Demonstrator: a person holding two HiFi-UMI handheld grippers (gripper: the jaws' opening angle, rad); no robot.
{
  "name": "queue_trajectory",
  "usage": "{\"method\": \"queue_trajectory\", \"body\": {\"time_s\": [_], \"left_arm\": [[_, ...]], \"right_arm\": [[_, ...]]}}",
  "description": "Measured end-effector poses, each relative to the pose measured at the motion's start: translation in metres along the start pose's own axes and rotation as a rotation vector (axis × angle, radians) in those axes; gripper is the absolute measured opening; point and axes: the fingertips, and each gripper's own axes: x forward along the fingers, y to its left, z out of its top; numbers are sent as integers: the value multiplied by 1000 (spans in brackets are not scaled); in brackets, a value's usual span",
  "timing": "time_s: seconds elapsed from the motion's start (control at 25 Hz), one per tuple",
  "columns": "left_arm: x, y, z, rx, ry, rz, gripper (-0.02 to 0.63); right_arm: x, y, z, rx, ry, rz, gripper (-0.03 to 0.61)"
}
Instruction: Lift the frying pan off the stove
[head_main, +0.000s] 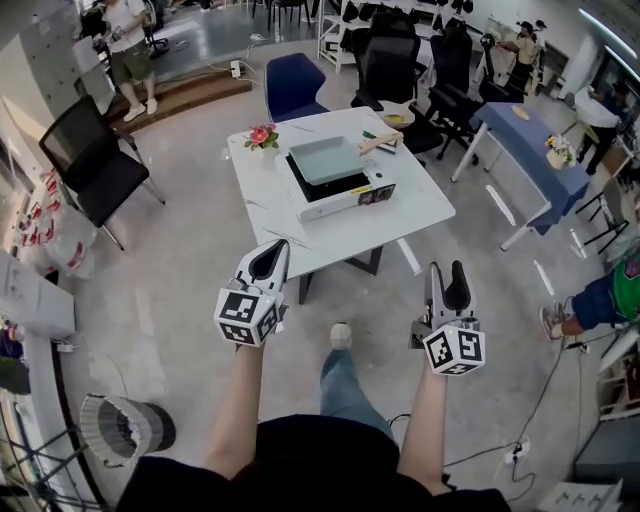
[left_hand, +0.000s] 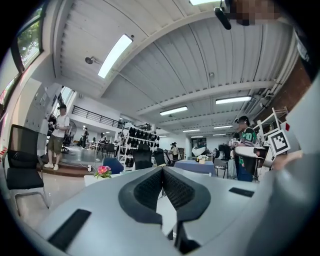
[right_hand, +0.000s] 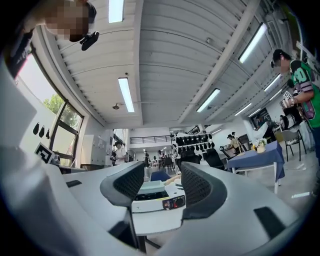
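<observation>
A square grey-green frying pan (head_main: 325, 158) with a wooden handle (head_main: 380, 142) rests on a white portable stove (head_main: 340, 190) on the white table (head_main: 420, 205). Both grippers hang short of the table's near edge, above the floor. My left gripper (head_main: 270, 260) is shut and empty; in the left gripper view its pads meet (left_hand: 162, 172). My right gripper (head_main: 446, 277) is open and empty. Between its jaws (right_hand: 162, 187) in the right gripper view I see the stove (right_hand: 157, 201), the pan (right_hand: 152, 187) and the handle (right_hand: 172, 178), all well ahead.
Pink flowers (head_main: 262, 135) stand at the table's far left corner. A blue chair (head_main: 293, 85) and black office chairs (head_main: 385, 60) lie behind the table, a black chair (head_main: 95, 160) to the left, a blue-clothed table (head_main: 530, 140) to the right. A mesh bin (head_main: 125, 428) is near left.
</observation>
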Motion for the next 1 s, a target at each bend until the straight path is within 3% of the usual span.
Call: {"method": "queue_trajectory", "body": {"time_s": [0.24,0.44,0.68,1.0], "left_arm": [[129,43,12,2,-26,70,18],[201,84,28,20,-34,162,18],[237,115,33,41,-25,257,18],[258,133,33,26,-8,306,18]], "right_arm": [[150,-65,-2,10,29,60,215],[259,-94,-10,22,67,133,216],[334,-109,-25,53,99,202,215],[380,-114,-39,86,124,241,215]]}}
